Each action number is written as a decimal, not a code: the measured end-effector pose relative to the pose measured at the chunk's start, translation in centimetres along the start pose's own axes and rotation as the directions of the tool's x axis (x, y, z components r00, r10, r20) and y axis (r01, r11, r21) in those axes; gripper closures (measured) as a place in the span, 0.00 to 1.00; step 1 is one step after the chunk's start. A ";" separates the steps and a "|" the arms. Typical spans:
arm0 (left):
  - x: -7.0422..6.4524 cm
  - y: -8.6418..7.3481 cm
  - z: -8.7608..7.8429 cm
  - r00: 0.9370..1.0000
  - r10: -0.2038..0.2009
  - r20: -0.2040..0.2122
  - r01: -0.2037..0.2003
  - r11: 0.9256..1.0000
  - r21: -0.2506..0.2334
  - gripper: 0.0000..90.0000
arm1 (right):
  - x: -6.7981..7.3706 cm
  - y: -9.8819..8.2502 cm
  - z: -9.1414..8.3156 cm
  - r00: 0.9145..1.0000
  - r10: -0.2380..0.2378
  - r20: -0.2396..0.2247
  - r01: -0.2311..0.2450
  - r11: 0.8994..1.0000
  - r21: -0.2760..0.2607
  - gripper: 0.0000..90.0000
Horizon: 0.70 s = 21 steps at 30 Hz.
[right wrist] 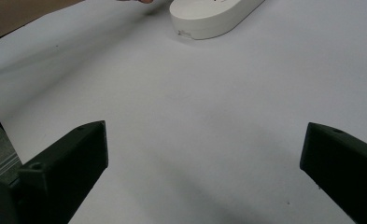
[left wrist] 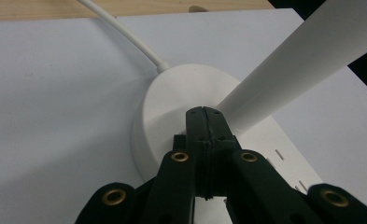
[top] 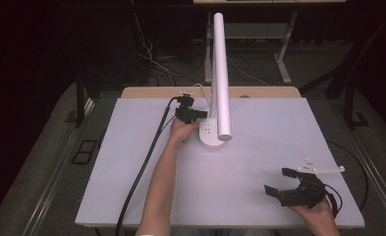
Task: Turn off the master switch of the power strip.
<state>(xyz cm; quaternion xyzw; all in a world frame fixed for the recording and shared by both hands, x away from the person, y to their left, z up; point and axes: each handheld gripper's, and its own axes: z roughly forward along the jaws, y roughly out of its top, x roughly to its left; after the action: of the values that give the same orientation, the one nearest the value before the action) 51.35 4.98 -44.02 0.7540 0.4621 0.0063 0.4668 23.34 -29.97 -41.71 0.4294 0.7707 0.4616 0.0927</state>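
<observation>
Just past the closed tips of the left gripper [left wrist: 204, 114], pressed down onto the lamp base [left wrist: 172, 100] beside the white arm [left wrist: 293, 65]; jaws fully together, nothing between them. Judged as a touch on a switch, outcome not readable. Far ahead of the right gripper [right wrist: 204, 163], jaws spread wide and empty, saw the same base. Left plenty of bare table [top: 259, 162] between those jaws, with the near edge close behind.
</observation>
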 end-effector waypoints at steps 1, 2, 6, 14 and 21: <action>0.0 -0.2 0.0 1.000 -0.004 0.011 0.004 1.000 -0.006 1.00 | 0.1 0.0 0.0 1.000 0.000 0.000 0.000 1.000 -0.001 0.00; 0.0 -0.4 0.1 1.000 -0.010 0.022 0.011 1.000 -0.014 1.00 | 0.1 0.0 -0.1 1.000 0.000 0.000 0.000 1.000 -0.002 0.00; -0.2 -0.5 0.1 1.000 0.001 0.010 -0.001 1.000 -0.024 1.00 | 0.0 -0.1 -0.1 1.000 0.005 0.001 -0.005 1.000 -0.001 0.00; 0.3 -0.5 0.1 0.999 -0.028 0.019 0.029 0.999 -0.037 1.00 | 0.0 -0.1 -0.2 1.000 0.005 0.001 -0.005 1.000 -0.004 0.00; 0.3 -0.6 0.1 0.999 -0.038 0.020 0.038 0.999 -0.035 1.00 | 0.1 -0.1 -0.3 1.000 0.003 0.001 -0.003 1.000 -0.005 0.00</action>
<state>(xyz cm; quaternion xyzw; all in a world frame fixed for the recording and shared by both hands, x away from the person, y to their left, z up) 51.17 5.21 -44.64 0.7367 0.4717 -0.0015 0.4845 23.12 -30.10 -41.62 0.4304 0.7690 0.4633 0.0935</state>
